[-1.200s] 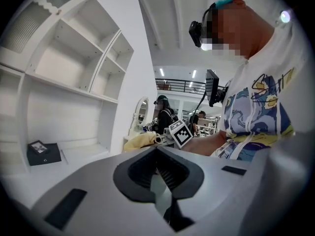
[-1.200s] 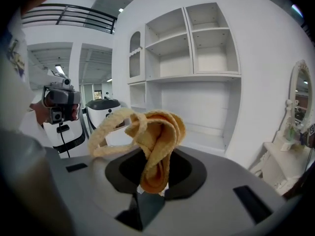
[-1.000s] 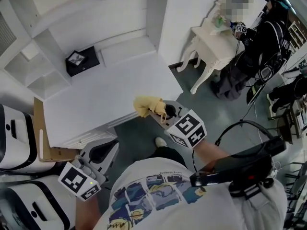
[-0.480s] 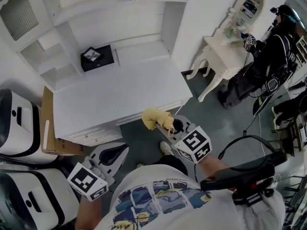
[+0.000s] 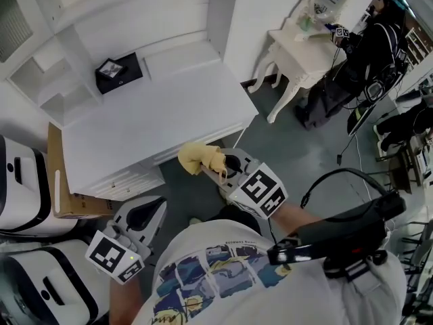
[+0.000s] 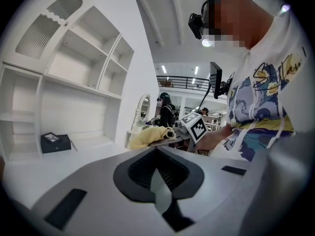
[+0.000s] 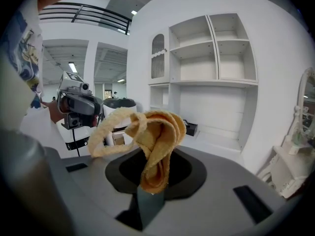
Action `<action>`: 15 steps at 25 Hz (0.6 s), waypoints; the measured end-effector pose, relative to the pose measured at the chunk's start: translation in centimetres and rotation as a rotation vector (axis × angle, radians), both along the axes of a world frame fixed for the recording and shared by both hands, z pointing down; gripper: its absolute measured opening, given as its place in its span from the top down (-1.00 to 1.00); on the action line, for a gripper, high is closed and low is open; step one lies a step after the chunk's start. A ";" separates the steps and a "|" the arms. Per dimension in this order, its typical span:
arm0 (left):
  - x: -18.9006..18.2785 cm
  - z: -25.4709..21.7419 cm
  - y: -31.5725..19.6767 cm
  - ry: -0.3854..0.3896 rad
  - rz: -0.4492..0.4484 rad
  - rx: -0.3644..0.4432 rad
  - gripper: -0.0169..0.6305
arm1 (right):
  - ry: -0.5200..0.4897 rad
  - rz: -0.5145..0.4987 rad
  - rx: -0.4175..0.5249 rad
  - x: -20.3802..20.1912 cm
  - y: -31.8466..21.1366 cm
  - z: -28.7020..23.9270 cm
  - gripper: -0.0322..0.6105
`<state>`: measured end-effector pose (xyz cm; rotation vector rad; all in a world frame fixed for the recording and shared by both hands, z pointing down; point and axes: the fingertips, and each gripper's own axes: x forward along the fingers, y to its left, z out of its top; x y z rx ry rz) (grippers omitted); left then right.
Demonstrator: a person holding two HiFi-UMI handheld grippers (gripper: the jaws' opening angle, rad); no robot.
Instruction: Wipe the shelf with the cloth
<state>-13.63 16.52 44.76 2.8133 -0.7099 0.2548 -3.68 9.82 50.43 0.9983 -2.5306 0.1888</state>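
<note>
A crumpled yellow cloth (image 5: 197,158) hangs in the air just off the front edge of the white desk top (image 5: 149,114), below the white shelf unit (image 5: 47,80). My right gripper (image 5: 212,168) is shut on it; in the right gripper view the cloth (image 7: 150,132) bunches up out of the closed jaws of that gripper (image 7: 153,183), with the shelves (image 7: 211,58) ahead. My left gripper (image 5: 157,207) sits low at the left, shut with nothing in it. In the left gripper view, past my left gripper (image 6: 156,150), the cloth (image 6: 146,136) shows.
A black box (image 5: 118,71) sits at the back of the desk top. White round machines (image 5: 17,181) and a cardboard sheet (image 5: 59,181) stand to the left. A white dressing table (image 5: 298,46) and a person in black (image 5: 369,53) are at the right.
The right gripper and its cloth have drifted a little left along the desk's front edge. The left gripper has stayed low and shut.
</note>
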 end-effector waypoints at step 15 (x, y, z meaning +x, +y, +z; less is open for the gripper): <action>-0.5 0.7 0.8 0.002 0.011 -0.018 0.91 | 0.004 -0.035 -0.008 -2.0 1.2 -0.1 0.61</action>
